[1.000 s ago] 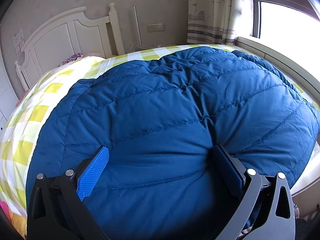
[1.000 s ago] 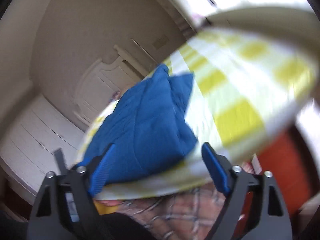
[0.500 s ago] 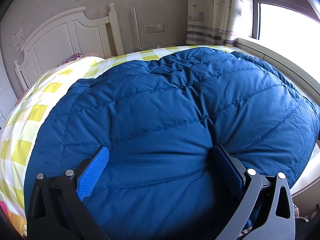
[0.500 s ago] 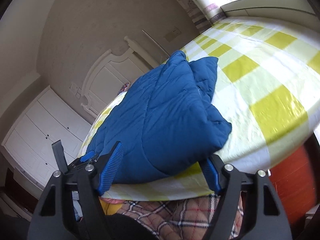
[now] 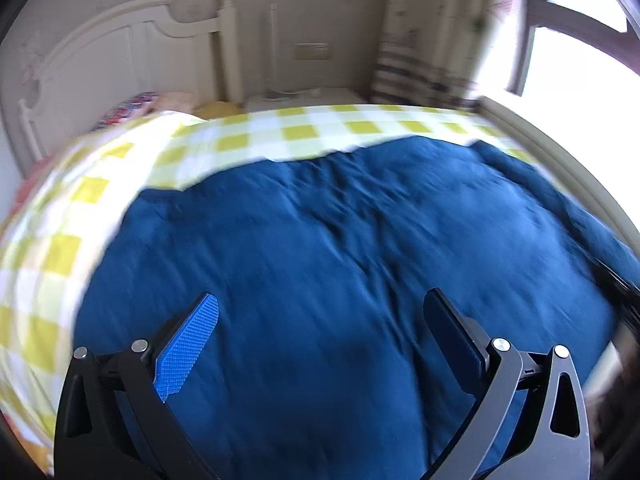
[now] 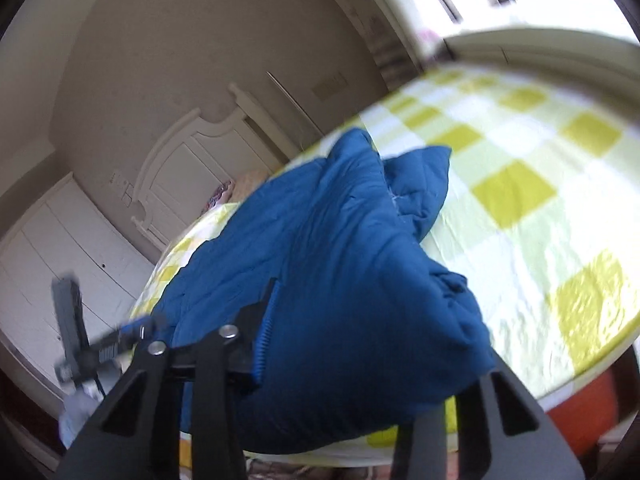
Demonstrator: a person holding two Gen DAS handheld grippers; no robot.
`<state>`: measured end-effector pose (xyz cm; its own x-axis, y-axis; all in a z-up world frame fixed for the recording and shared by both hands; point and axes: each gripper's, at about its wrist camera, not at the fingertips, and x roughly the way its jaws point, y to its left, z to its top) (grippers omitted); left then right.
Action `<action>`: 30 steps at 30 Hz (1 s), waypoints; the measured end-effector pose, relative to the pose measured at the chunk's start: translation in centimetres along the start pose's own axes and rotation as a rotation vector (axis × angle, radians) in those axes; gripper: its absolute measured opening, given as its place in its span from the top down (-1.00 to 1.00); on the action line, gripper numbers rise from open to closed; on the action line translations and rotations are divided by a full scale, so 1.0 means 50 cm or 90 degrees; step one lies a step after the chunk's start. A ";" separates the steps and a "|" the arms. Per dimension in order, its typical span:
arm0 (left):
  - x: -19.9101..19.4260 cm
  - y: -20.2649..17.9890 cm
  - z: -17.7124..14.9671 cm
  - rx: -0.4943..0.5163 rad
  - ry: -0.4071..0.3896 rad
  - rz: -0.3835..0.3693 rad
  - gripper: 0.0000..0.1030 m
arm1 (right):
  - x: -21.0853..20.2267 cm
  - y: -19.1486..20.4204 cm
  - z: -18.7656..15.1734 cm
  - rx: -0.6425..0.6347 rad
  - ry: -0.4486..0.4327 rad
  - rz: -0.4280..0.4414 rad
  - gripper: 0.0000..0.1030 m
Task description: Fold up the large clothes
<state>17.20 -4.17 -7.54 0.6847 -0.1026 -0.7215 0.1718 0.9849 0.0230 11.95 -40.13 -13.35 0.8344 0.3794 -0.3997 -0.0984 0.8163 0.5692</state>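
A large blue quilted down jacket [image 5: 340, 248] lies spread on a bed with a yellow-and-white checked sheet [image 5: 248, 140]. My left gripper [image 5: 320, 332] is open above the jacket's near part, its fingers wide apart and holding nothing. In the right wrist view the jacket [image 6: 340, 260] is bunched near the bed's near edge. My right gripper [image 6: 360, 364] is open with its fingers on either side of the jacket's near corner; the right finger is hidden under the fabric. The left gripper [image 6: 100, 344] shows at the far left of that view.
A white headboard [image 5: 120, 52] stands at the bed's far end, with a pillow [image 5: 132, 108] below it. A curtain [image 5: 432, 40] and bright window [image 5: 580, 52] are at the right. White wardrobes [image 6: 60, 248] line the left wall. The sheet [image 6: 520, 184] lies bare on the right.
My left gripper has lifted off the jacket and pulled back, blurring its view. My right gripper has moved forward around the jacket's near corner, which now fills the space between its fingers.
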 end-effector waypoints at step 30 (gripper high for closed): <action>-0.317 0.497 -0.073 -0.219 -0.189 0.029 -0.90 | 0.351 0.762 -0.445 -1.002 0.110 -0.001 0.11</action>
<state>8.02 22.47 1.96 0.8684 -0.0437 -0.4939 -0.0746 0.9733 -0.2173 10.78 7.33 -14.66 0.7766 0.3315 -0.5357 -0.6298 0.3910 -0.6711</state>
